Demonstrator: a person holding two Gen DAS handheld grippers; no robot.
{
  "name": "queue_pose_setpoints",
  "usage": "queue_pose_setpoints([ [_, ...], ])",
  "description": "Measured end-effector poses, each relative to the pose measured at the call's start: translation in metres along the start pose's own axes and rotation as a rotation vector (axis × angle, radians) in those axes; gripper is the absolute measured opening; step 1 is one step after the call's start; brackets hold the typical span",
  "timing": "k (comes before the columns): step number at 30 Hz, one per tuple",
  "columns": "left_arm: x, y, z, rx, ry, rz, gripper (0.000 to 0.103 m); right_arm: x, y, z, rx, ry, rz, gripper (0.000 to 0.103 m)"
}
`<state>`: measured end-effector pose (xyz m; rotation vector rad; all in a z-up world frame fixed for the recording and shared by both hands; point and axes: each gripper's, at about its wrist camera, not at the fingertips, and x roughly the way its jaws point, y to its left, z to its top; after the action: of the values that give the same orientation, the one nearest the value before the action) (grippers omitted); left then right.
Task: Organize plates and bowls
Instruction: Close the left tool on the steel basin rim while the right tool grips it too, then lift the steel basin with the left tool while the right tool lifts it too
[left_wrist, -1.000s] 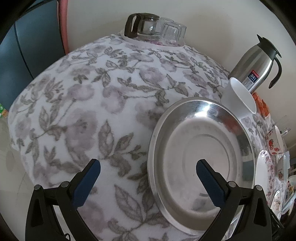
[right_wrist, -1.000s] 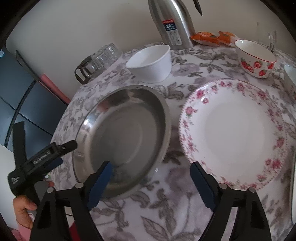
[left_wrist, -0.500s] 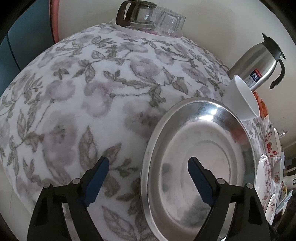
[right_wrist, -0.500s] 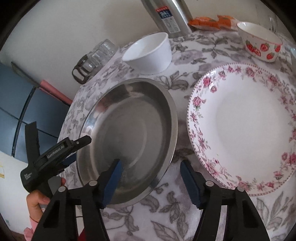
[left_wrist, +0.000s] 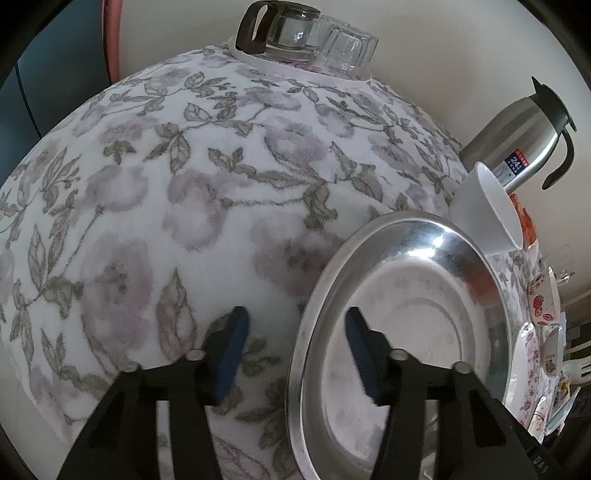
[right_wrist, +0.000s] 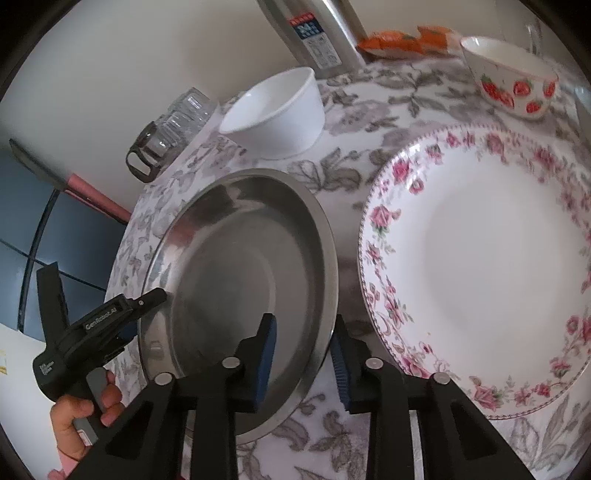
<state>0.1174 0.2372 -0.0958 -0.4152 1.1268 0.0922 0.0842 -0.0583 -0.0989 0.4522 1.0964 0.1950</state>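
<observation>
Now two plates, the steel plate (right_wrist: 243, 258) and flowered plate (right_wrist: 491, 266), plus two bowls sit there, while both the left hand-held gripper (left_wrist: 291, 350) and right hand-held gripper (right_wrist: 303, 354), wider before, are closing around the steel rim at 9 and 5 o'clock.

Soft, even daylight in both views, no hard shadows. Glare spot on the steel plate (left_wrist: 439, 242) rim in the left wrist view; its base mirrors pale light. Strong fisheye bulge w/ black vignette at corners. Floral tablecloth (left_wrist: 192, 206) sharp mid-frame. Rose-rimmed plate (right_wrist: 491, 258) slightly smeared at far edge; gripper bodies dark, little detail.
</observation>
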Motion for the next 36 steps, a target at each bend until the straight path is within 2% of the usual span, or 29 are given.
queue_pose_setpoints([
  [4, 0.001, -0.001, -0.001, -0.008, 0.023, -0.041, 0.025, -0.001, -0.002, 0.0, 0.003, -0.003, -0.006, 0.023],
  [10, -0.003, -0.001, -0.004, -0.027, 0.037, -0.041, 0.019, -0.007, -0.006, 0.001, 0.013, -0.015, -0.003, 0.02],
  [17, -0.021, -0.009, -0.008, -0.024, 0.018, -0.042, 0.019, -0.026, 0.001, 0.004, -0.037, -0.06, 0.001, 0.02],
  [25, -0.047, -0.027, -0.009, -0.016, -0.012, -0.046, 0.019, -0.052, -0.006, 0.006, -0.022, -0.103, 0.04, 0.02],
  [32, -0.078, -0.055, -0.009, 0.013, -0.063, -0.064, 0.019, -0.089, -0.01, 0.012, -0.035, -0.179, 0.06, 0.02],
  [36, -0.102, -0.078, -0.009, 0.04, -0.11, -0.089, 0.019, -0.122, -0.011, 0.017, -0.069, -0.258, 0.059, 0.02],
])
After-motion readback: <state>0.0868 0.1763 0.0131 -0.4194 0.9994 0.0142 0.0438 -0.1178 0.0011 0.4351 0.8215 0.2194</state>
